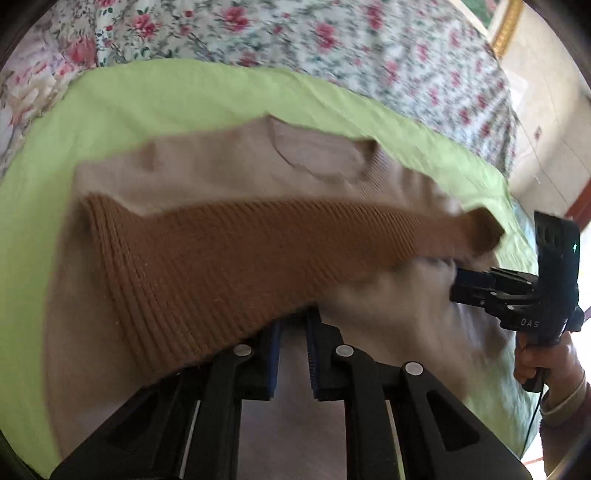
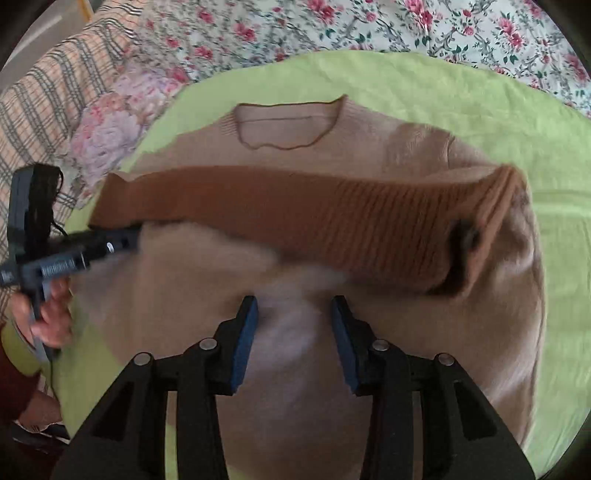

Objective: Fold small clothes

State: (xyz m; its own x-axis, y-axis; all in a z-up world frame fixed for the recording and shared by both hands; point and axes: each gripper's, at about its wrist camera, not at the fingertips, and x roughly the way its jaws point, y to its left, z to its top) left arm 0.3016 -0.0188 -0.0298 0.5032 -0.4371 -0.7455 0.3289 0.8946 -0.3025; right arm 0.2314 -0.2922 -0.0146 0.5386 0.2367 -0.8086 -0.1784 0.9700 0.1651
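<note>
A small beige sweater (image 1: pixel 221 173) (image 2: pixel 406 136) lies on a green cloth (image 1: pixel 147 96) (image 2: pixel 443 85), neckline at the far side. Its brown ribbed hem band (image 1: pixel 229 251) (image 2: pixel 295 214) is folded up across the middle of the body. My left gripper (image 1: pixel 293 325) has its jaws narrowly apart with the hem band's edge over its tips; it also shows at the left of the right wrist view (image 2: pixel 135 236), at the band's left end. My right gripper (image 2: pixel 293 306) is open just below the band, over beige fabric, and shows in the left wrist view (image 1: pixel 456 286).
A floral bedspread (image 1: pixel 332 40) (image 2: pixel 369 26) surrounds the green cloth. A plaid pillow (image 2: pixel 48 110) and a flowered cushion (image 2: pixel 114 122) lie at the far left. A wall and gold frame (image 1: pixel 508 29) stand at the right.
</note>
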